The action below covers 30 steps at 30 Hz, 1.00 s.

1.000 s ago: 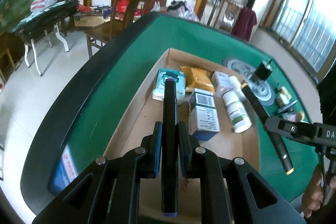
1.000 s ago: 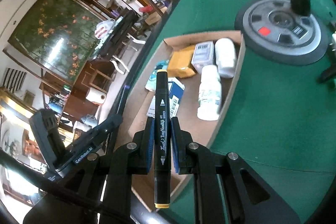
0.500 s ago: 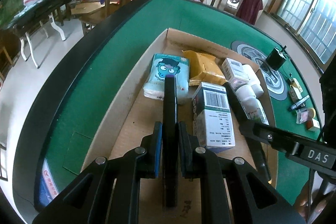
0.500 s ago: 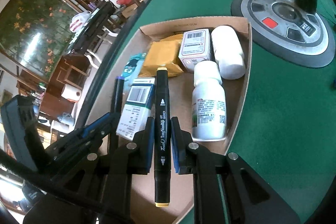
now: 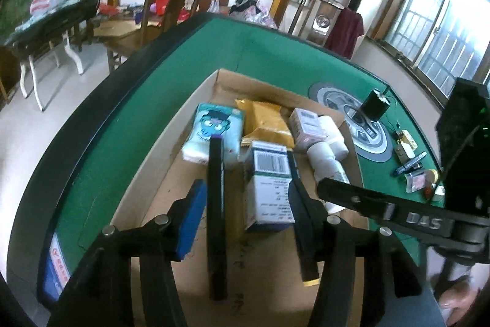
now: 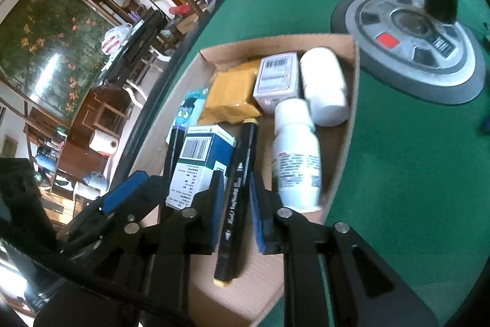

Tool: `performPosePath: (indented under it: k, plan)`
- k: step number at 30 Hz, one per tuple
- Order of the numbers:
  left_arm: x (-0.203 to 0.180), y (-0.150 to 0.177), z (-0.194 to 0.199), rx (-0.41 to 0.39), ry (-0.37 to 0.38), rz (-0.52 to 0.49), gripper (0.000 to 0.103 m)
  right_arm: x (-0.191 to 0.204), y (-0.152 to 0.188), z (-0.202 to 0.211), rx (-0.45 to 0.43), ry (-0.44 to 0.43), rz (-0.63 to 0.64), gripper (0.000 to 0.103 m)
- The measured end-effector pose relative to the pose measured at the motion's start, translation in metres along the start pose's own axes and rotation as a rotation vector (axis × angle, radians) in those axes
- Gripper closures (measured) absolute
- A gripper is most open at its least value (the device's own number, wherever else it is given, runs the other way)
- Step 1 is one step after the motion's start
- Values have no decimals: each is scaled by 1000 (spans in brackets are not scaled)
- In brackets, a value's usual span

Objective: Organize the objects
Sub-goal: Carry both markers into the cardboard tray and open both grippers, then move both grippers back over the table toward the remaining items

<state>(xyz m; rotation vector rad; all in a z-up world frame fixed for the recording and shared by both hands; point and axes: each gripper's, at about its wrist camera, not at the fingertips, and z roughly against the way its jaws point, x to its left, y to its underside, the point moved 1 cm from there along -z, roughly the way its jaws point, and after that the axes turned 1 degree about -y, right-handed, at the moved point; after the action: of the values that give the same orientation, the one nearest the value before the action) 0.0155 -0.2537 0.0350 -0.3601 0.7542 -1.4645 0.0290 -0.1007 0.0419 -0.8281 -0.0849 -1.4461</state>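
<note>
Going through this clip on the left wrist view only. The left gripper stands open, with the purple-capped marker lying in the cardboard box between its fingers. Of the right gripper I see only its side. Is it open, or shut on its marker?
Observer: In the right wrist view the right gripper looks open. A thin gap shows between its blue pads and the yellow-capped marker, which lies tilted between them.
Operator: Where exactly does that marker sit?
Observer: It is inside the box, between the barcode carton and the white bottle. Its far cap points at the yellow packet.
</note>
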Motion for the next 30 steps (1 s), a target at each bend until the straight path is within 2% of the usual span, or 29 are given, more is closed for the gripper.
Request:
performPosePath:
  k: [3,5,6,7,9,12,21,23,26,30]
  plan:
    - [-8,0,-13,38,-23,-40,54,-7,2,22,-43,24,27,80]
    - [-13,5,-17,49,-27,-51,36,-15,4,35,-68,43,31,78]
    - [-15,6,-18,57,-45,-59,34,-20,5,43,-81,47,28,78]
    - [-18,8,-19,62,-45,-64,34,-27,6,51,-94,52,21,78]
    - [-27,16,-27,108,-97,-99,34,-38,7,64,-113,61,5,78]
    - [-34,22,-25,93,-128,-108,34,-57,9,82,-140,66,-32,77]
    - [-43,35,-14,96,-101,-60,34,-109,15,123,-204,61,-129,74]
    - [-39,33,-12,87,-77,-35,34,-121,14,131,-219,63,-148,74]
    - [-36,27,3,63,-3,24,34,-138,16,151,-251,73,-170,74]
    - [-54,21,35,-4,48,7,34,-163,12,178,-307,124,-186,74]
